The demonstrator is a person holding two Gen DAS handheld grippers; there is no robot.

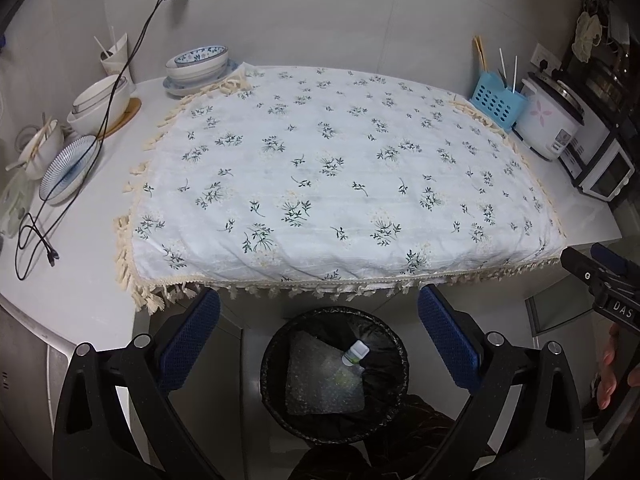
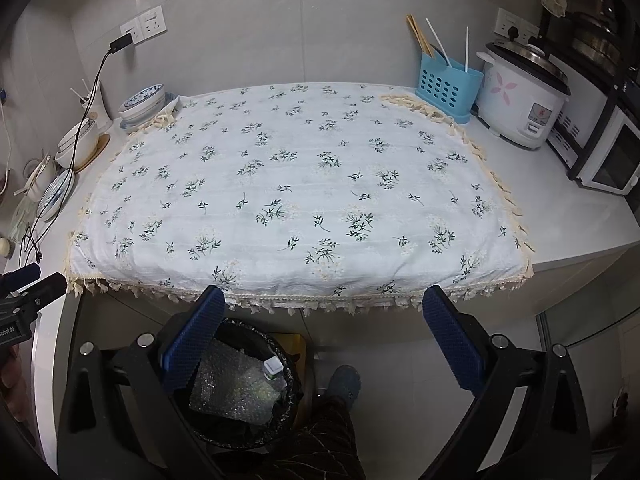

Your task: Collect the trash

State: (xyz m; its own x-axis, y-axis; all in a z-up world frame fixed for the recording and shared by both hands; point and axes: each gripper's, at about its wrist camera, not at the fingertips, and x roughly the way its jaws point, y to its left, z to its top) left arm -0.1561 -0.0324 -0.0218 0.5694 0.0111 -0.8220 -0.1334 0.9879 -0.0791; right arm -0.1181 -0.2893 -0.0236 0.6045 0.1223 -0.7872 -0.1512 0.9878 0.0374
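We see a white bench [image 2: 568, 220] under a floral tasselled cloth [image 1: 340, 184]; both hand-held grippers [image 1: 320, 336] [image 2: 324, 340] gape empty. Only our right view shows a shoe [image 2: 342, 382] beside the black lined bin [image 2: 294, 392].

1. We are holding our left gripper [image 1: 319, 330] low and level, its blue pads [image 1: 191, 340] spread wide with nothing between them.
2. We are keeping our right gripper [image 2: 320, 332] beside it, its pads [image 2: 452, 344] equally wide apart and empty.
3. Our right hand [image 1: 614, 372] is wrapping its handle.
4. Our leg [image 2: 320, 440] is showing below.
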